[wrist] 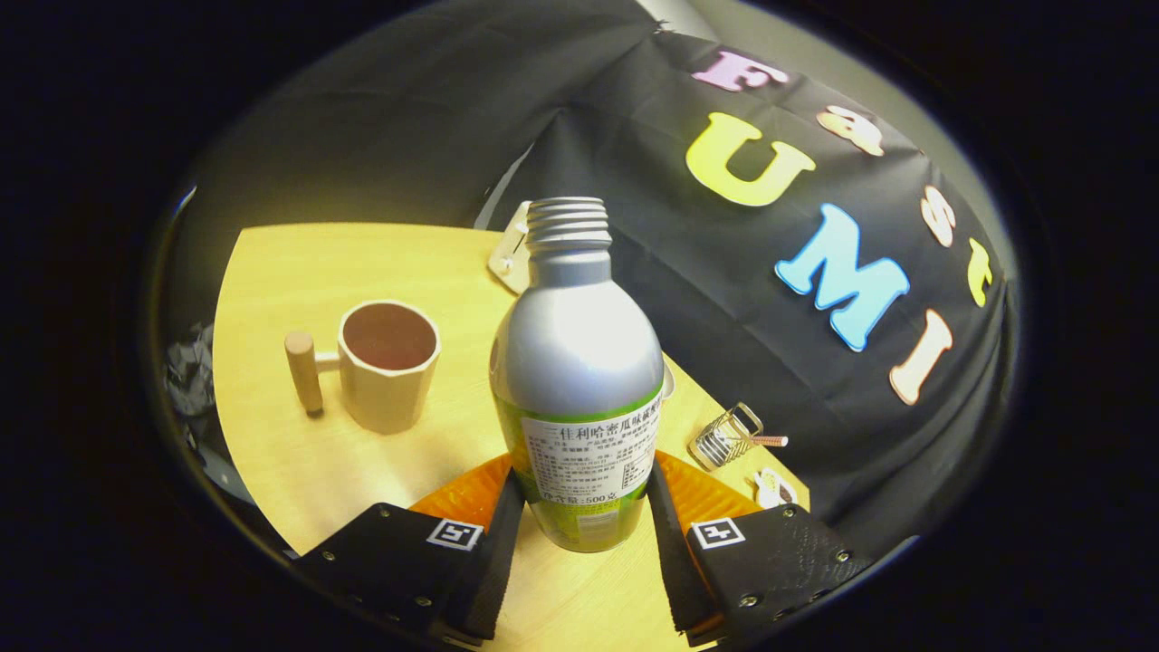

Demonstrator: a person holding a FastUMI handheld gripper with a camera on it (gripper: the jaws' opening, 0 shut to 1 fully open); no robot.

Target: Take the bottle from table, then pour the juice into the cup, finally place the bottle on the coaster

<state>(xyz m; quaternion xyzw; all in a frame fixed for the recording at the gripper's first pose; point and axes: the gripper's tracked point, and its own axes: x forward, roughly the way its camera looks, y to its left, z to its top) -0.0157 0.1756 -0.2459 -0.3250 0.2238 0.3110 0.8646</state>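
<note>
A silver bottle point(579, 362) with a green and white label stands upright between my fingers, its threaded neck uncapped. My gripper point(584, 475) is shut on the bottle, with a pad pressed to each side of its lower body. Whether its base touches the wooden table point(272, 272) I cannot tell. A beige cup point(387, 364) with a wooden peg handle stands on the table, ahead and to the left of the bottle; its inside looks dark. A pale flat piece point(509, 255), perhaps the coaster, lies at the table's far edge, partly hidden behind the bottle's neck.
A small wire holder point(724, 436) and a little pale object point(774, 489) lie at the table's right edge, just ahead of the right finger. The black booth cloth hangs close behind the table.
</note>
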